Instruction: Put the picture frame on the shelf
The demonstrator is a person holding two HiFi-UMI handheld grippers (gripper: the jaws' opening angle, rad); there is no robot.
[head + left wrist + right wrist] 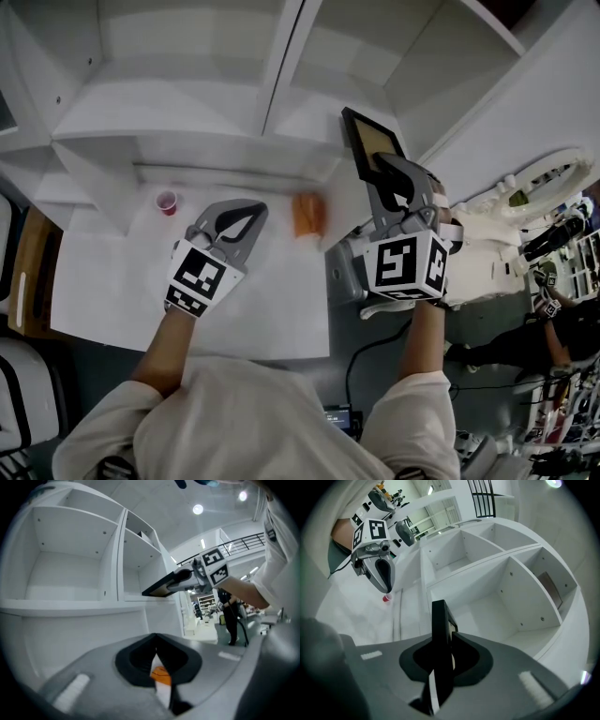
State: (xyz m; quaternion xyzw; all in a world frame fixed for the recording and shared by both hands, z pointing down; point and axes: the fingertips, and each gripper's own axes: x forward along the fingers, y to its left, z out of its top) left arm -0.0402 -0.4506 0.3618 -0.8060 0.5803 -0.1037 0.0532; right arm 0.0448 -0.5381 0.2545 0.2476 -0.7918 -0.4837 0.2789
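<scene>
The picture frame (373, 150) is black with a tan picture. It sticks up edge-on from between the jaws of my right gripper (386, 173), which is shut on its lower edge. In the right gripper view the frame (439, 634) stands in front of the white shelf unit (497, 602), before its lower compartments. From the left gripper view the frame (161, 587) hangs level in the air just outside the right compartment. My left gripper (255, 212) hovers over the white table (112, 291), shut and empty.
A small red cup (167, 202) stands on the table near the shelf's foot. An orange object (307, 214) lies between the two grippers. White equipment (525, 202) and a black cable (361, 366) are to the right of the table.
</scene>
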